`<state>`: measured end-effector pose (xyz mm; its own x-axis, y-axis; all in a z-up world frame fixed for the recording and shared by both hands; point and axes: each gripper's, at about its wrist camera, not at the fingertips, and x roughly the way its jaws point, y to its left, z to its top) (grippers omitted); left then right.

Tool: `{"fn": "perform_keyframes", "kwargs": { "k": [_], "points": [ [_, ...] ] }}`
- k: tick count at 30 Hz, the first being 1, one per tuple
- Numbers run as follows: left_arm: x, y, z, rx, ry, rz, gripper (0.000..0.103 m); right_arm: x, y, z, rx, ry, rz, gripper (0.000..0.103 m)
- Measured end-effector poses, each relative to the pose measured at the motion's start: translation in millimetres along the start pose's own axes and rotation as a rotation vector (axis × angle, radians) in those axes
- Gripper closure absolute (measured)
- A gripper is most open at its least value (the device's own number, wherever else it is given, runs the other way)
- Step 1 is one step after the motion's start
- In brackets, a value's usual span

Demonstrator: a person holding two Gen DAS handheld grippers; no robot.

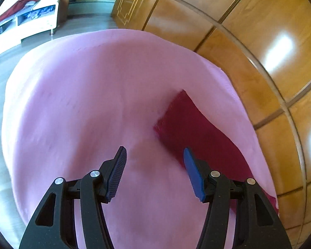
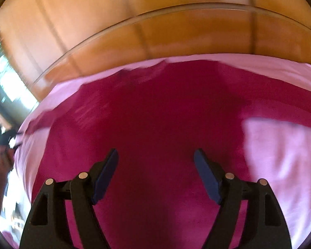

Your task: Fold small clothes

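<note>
A dark red garment [image 1: 188,124] lies on a pink cloth [image 1: 83,103] that covers the table. In the left wrist view one sleeve-like end of it reaches toward the middle, just ahead and right of my left gripper [image 1: 154,155], which is open and empty above the pink cloth. In the right wrist view the garment [image 2: 155,114] is spread flat and fills most of the frame. My right gripper [image 2: 155,155] is open and empty directly over it. The image there is blurred.
The pink cloth [image 2: 280,155] lies on a glass-topped wooden table [image 1: 259,41] whose rim curves along the right. A white bench [image 1: 31,27] with clothes stands far left on the floor. The other gripper and a hand [image 2: 4,145] show at the left edge.
</note>
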<state>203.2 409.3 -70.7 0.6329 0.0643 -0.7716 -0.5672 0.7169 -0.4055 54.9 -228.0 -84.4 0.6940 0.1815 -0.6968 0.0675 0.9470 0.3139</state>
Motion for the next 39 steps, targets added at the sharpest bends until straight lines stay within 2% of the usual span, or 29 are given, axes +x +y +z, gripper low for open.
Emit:
{"fn": "perform_keyframes", "kwargs": {
  "k": [5, 6, 7, 8, 10, 14, 16, 18, 20, 22, 24, 26, 27, 28, 29, 31, 34, 37, 39],
  "points": [
    [21, -10, 11, 0.032, 0.001, 0.029, 0.047, 16, 23, -7, -0.04, 0.026, -0.007, 0.027],
    [23, -14, 12, 0.05, -0.002, 0.02, 0.058, 19, 26, -5, -0.037, 0.027, -0.013, 0.025],
    [24, -15, 15, 0.07, 0.01, 0.004, 0.075, 22, 26, -8, -0.038, 0.028, -0.019, 0.023],
    [25, -17, 15, 0.082, 0.019, -0.004, 0.088, 25, 27, -10, -0.042, 0.028, -0.029, 0.021],
    [23, -20, 16, 0.119, -0.002, -0.005, 0.095, 31, 33, -12, -0.055, 0.025, -0.043, 0.019],
    [-7, -7, 9, 0.136, -0.056, -0.014, 0.097, 35, 38, -16, -0.087, 0.009, -0.068, 0.017],
    [-13, 3, 5, 0.149, -0.076, 0.032, 0.097, 36, 37, -17, -0.086, 0.004, -0.064, 0.016],
    [-7, 10, 1, 0.169, -0.05, 0.081, 0.097, 39, 37, -18, -0.095, 0.002, -0.068, 0.014],
    [4, 7, -5, 0.201, -0.022, 0.146, 0.097, 42, 39, -18, -0.115, 0.004, -0.088, 0.011],
    [9, -5, -12, 0.268, -0.037, 0.221, 0.096, 41, 40, -18, -0.126, 0.006, -0.1, 0.011],
    [2, -12, -16, 0.25, -0.045, 0.239, 0.091, 40, 37, -18, -0.117, 0.001, -0.09, 0.011],
    [-11, -19, -21, 0.223, -0.067, 0.199, 0.069, 39, 34, -17, -0.108, -0.001, -0.077, 0.011],
    [-22, -25, -28, 0.222, -0.096, 0.179, 0.063, 38, 33, -17, -0.104, -0.002, -0.07, 0.011],
    [-33, -34, -36, 0.229, -0.121, 0.143, 0.051, 36, 33, -17, -0.1, -0.002, -0.064, 0.011],
    [-43, -43, -48, 0.237, -0.133, 0.092, 0.045, 34, 30, -16, -0.09, -0.002, -0.049, 0.011],
    [-58, -63, -73, 0.27, -0.124, 0.004, 0.045, 27, 22, -14, -0.048, -0.003, -0.003, 0.011],
    [-78, -100, -125, 0.364, -0.087, -0.14, 0.045, 12, 2, -9, 0.042, -0.012, 0.057, 0.019],
    [-96, -139, -186, 0.514, -0.052, -0.261, 0.045, -21, -43, -6, 0.191, -0.079, 0.075, 0.023],
    [-106, -159, -224, 0.597, -0.022, -0.344, 0.045, -47, -87, -7, 0.31, -0.137, 0.059, 0.024]
  ]
}}
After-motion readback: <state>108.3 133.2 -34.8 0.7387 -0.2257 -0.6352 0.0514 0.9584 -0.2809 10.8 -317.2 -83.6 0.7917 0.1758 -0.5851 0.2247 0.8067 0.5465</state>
